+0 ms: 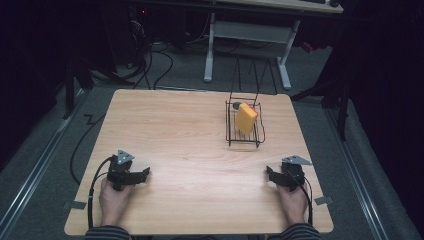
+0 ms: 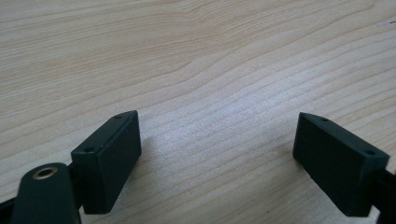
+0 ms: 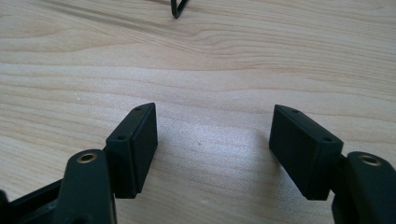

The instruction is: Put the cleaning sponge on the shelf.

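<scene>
Seen from the person's side, a light wooden table (image 1: 190,145) with pale, wavy grain is standing on grey carpet; no brand, label or writing can be read on anything here. Toward the far right part of the table, a black wire basket (image 1: 244,131), rectangular and open-meshed with tall thin wire handles rising behind it, is holding a yellow block (image 1: 246,118) with rounded corners and a thin red-orange edge, leaning tilted inside the basket; its material cannot be told. A small dark round thing beside the block in the basket is too small to make out.

Well nearer than the basket, at the table's near left, the left hand (image 1: 114,200) is holding the left gripper (image 1: 145,173) low over the wood, a grey three-cornered plate on top and a black cable looping back from it. In the left gripper view, its two matt black, blocky jaws are standing wide apart with only bare grain between them. At the near right, well apart from the basket, the right hand (image 1: 293,201) is holding the right gripper (image 1: 270,172); in the right gripper view its jaws are likewise spread, nothing between them, with a bent corner of black wire (image 3: 178,8) lying at the far edge of the wood.

Beyond the table, a white-framed desk (image 1: 250,35) is standing among dark cables.
</scene>
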A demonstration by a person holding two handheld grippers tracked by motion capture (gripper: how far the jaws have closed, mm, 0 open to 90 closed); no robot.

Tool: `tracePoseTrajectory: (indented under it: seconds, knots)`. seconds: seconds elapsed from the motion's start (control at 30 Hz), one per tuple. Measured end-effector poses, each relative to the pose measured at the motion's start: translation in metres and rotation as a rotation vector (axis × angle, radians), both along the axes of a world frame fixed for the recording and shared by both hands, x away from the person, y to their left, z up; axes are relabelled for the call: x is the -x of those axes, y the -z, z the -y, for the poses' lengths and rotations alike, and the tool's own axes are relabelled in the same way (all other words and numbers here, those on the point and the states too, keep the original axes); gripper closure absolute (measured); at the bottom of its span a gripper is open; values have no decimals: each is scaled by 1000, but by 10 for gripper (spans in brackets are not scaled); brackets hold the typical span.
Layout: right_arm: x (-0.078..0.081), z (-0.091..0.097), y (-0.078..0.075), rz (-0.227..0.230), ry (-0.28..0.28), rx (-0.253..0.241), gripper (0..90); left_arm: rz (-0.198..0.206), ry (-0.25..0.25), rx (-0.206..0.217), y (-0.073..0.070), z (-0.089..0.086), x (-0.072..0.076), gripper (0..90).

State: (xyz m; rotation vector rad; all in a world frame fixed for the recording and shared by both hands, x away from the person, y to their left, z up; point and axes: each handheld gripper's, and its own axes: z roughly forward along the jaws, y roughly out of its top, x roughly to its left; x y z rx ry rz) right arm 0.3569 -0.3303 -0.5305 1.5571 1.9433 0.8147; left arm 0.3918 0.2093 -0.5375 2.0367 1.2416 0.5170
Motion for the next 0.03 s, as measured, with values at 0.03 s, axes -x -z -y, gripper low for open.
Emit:
tracePoseTrajectory:
  seconds: [0.03]
  knots:
    - [0,0,0,0,0,0,329,0,0,0,0,0,0,158]
